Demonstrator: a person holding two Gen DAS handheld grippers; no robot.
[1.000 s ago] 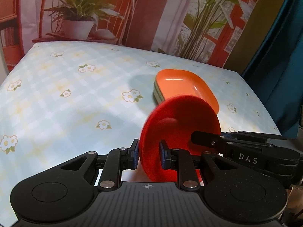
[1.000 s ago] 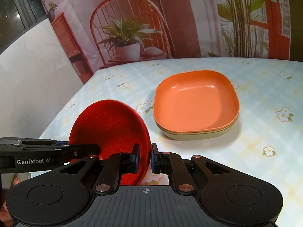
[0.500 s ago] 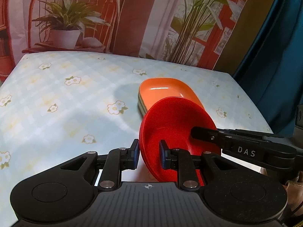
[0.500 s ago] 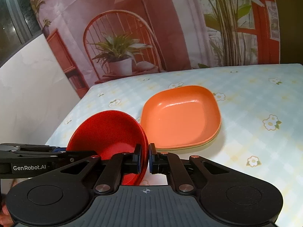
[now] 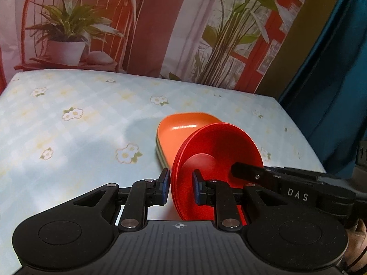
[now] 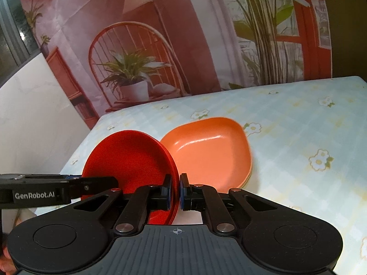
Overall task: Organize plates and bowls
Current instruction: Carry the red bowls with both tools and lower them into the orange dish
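While both sets of fingers pinch opposite rims of the red bowls (image 5: 215, 151), the left gripper (image 5: 181, 189) clamps the near edge in its view and the right gripper (image 6: 175, 193) is closed tight on the other rim. These nested bowls are held tilted above the bench (image 5: 68, 137), just beside the stacked orange plates (image 6: 211, 151) resting on its flowered cloth.
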